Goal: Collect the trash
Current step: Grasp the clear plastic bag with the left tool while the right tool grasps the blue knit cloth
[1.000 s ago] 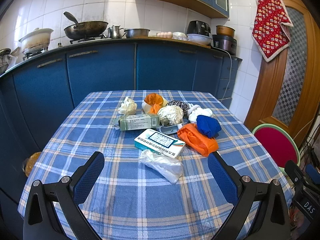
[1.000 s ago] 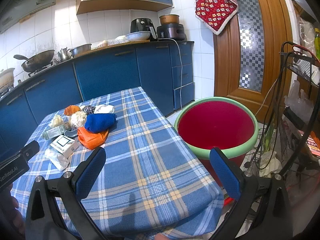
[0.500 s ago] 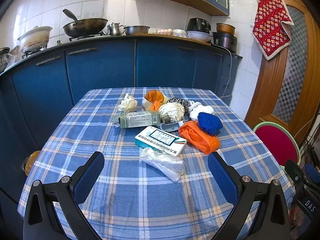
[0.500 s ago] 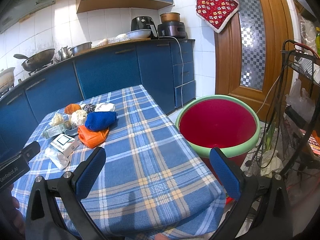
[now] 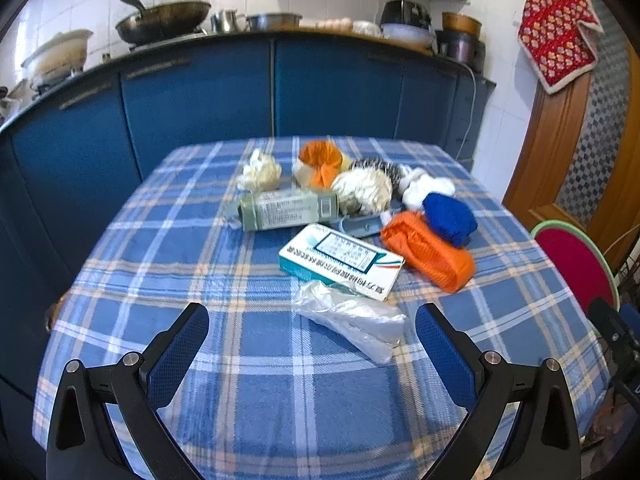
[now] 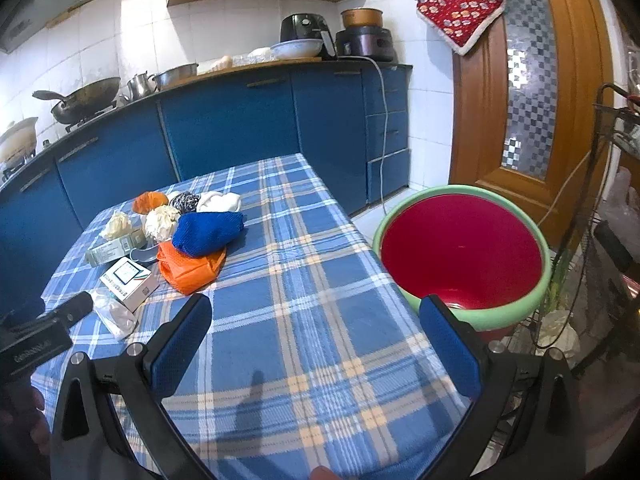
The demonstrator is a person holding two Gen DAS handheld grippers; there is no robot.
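Note:
A heap of trash lies on the blue plaid tablecloth [image 5: 200, 280]. Nearest my left gripper [image 5: 312, 344] is a crumpled clear plastic bag [image 5: 352, 320], just ahead of the open fingers. Behind it lie a white and teal carton [image 5: 340, 260], a green box [image 5: 288, 210], an orange mesh bundle [image 5: 428, 254], a blue mesh bundle [image 5: 450, 218] and several paper wads. My right gripper [image 6: 316, 344] hangs open over the table's near right part, holding nothing. A red bin with a green rim [image 6: 460, 252] stands on the floor right of the table.
Blue kitchen cabinets [image 5: 200, 100] run behind the table, with a wok [image 5: 164, 16] and pots on the counter. A wooden door [image 6: 532, 80] stands at the right. A wire rack [image 6: 612, 160] with cables crowds the far right beside the bin.
My left gripper has moved forward and lower toward the trash heap, so the plastic bag sits closer to its fingers. The right gripper has barely shifted. Both stay open.

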